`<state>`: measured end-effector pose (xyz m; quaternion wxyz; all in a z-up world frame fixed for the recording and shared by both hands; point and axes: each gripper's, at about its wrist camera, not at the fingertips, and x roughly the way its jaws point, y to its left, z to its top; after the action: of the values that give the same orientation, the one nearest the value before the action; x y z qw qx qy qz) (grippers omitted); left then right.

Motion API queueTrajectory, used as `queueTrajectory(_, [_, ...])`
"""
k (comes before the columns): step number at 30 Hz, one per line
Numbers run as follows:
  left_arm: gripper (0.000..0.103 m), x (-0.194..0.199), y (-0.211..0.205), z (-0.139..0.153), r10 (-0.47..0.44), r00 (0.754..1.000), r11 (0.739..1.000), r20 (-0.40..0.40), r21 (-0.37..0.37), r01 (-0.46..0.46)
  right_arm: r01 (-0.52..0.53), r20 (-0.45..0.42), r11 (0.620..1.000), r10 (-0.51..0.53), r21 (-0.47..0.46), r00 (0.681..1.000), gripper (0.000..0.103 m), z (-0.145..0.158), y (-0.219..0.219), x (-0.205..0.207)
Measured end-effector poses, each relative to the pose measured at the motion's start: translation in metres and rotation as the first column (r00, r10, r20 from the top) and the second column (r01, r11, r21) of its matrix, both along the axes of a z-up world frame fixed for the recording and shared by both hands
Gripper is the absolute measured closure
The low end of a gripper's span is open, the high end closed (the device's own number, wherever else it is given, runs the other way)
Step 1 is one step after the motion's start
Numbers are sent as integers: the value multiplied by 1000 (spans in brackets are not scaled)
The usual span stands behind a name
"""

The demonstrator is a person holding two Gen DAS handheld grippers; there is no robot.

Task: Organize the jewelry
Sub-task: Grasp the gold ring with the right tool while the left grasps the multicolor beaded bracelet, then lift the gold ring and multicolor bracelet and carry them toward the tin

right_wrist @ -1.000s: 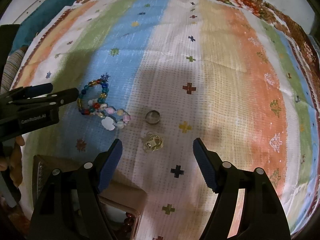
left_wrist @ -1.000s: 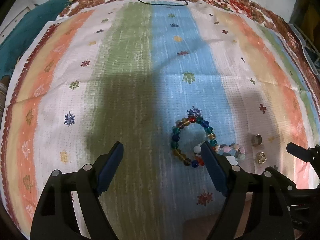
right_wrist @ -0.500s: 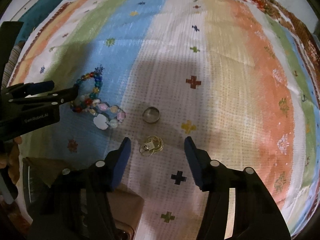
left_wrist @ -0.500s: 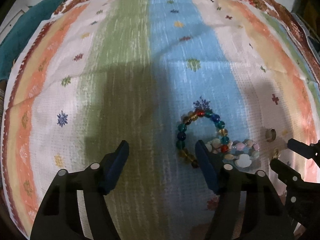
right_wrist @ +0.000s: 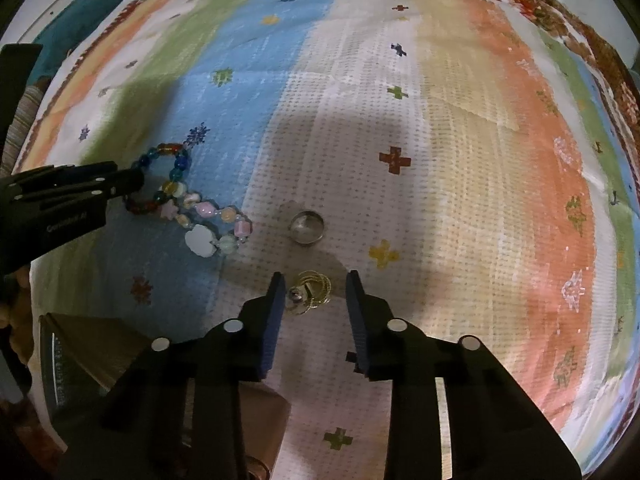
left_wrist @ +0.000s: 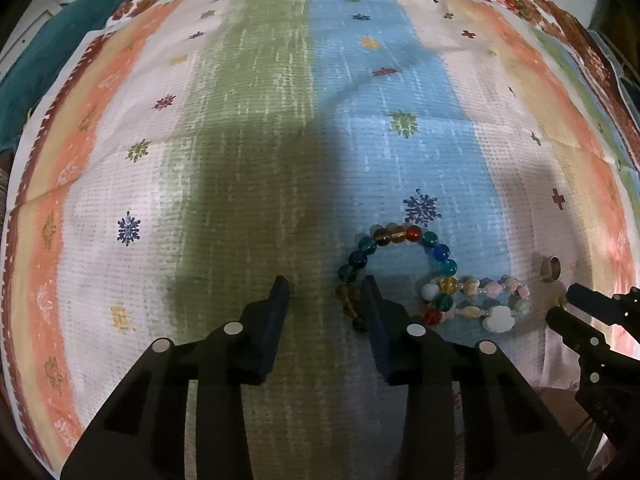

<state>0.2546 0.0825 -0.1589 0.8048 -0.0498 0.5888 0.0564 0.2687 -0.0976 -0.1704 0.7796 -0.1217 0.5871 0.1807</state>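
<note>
Right wrist view first: my right gripper (right_wrist: 315,288) is part-way open, jaws fairly narrow, and sitting right between the fingertips is the little gold chain piece (right_wrist: 309,293). It's a tangled coil of thin gold links with a small round silvery bit on its left side, lying flat on the striped cloth (right_wrist: 440,128). It looks close to the left pad, but I can't tell if either pad actually touches it. Just ahead of the fingertips there's a plain silver ring (right_wrist: 307,227), on its side. Ahead and off to the left is the pastel bead bracelet (right_wrist: 212,224), pinks, creams and pale greens with a white flower-shaped charm, overlapping the bigger glass bead bracelet (right_wrist: 170,182) in blue, teal, amber and red.

On the left wrist cam, my left gripper (left_wrist: 325,289) is also partly open with nothing between the jaws, just green stripe under it. Its right fingertip is right up against the near edge of the glass bead bracelet (left_wrist: 394,268), covering a bit of the loop. The pastel one (left_wrist: 486,300) lies further right of that, then the ring (left_wrist: 551,268), with the right gripper (left_wrist: 562,305) poking in from the far right edge.
</note>
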Motion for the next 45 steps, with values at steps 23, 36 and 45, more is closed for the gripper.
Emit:
queueTrajectory(23, [94,-11,-7,35,-12,998,1000,61,7,12,3,22,999,-4,45,1000,84,18,-4,-5])
queueTrajectory(36, [94,-19,-20,63,-45,990,999,137,-7,46,31,54,997,-35,72,998,84,35,-8,-12])
queueTrajectory(45, [94,-29,-29,74,-63,985,997,163,-27,69,17,76,996,-24,90,997,84,44,-7,-21])
